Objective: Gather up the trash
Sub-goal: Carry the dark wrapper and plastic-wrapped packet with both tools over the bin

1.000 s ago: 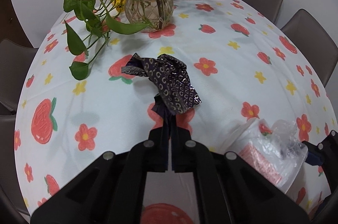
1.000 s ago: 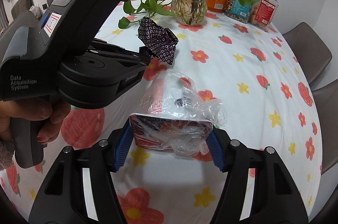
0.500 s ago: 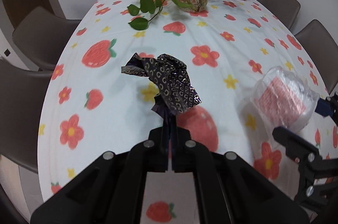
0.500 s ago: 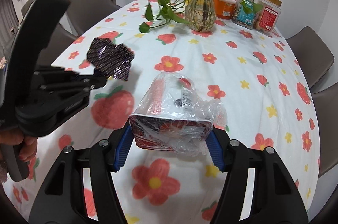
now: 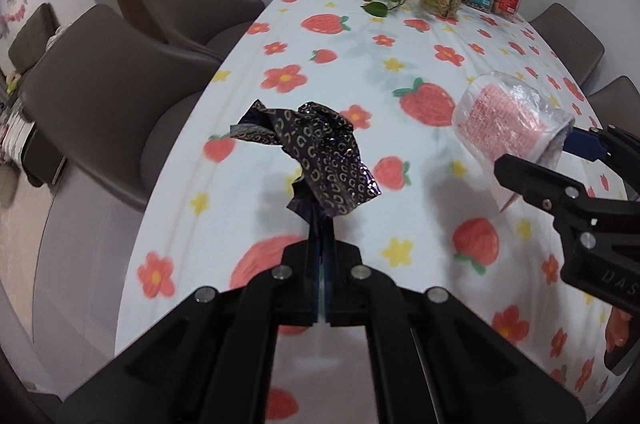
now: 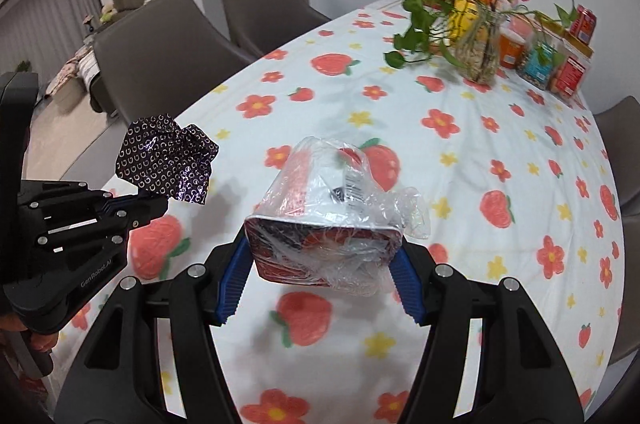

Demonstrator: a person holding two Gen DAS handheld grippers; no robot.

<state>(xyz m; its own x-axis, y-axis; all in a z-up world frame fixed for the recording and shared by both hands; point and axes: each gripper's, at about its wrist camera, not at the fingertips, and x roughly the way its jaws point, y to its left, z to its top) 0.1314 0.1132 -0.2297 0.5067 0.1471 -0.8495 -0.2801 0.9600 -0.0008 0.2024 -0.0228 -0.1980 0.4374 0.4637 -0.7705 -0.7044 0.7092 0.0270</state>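
Note:
My left gripper (image 5: 323, 236) is shut on a crumpled dark foil wrapper (image 5: 320, 156) with a gold ring pattern, held up above the flowered tablecloth (image 5: 400, 76). The same wrapper (image 6: 168, 158) shows at the left of the right wrist view, pinched by the left gripper (image 6: 154, 202). My right gripper (image 6: 320, 252) is shut on a red-printed cup wrapped in clear plastic (image 6: 332, 212), its blue pads (image 6: 234, 276) pressing both sides. In the left wrist view that plastic-wrapped cup (image 5: 512, 120) hangs at the right, above the table.
A glass vase with trailing green leaves (image 6: 478, 44) and several snack jars (image 6: 536, 64) stand at the table's far end. Grey chairs (image 5: 104, 96) line the left side, and more chairs (image 5: 568, 36) stand on the right. The table's left edge (image 5: 176, 184) lies under my left gripper.
Both grippers have pulled back from the vase and up, toward the table's near left edge, each keeping its piece of trash. The left one moved further and rolled.

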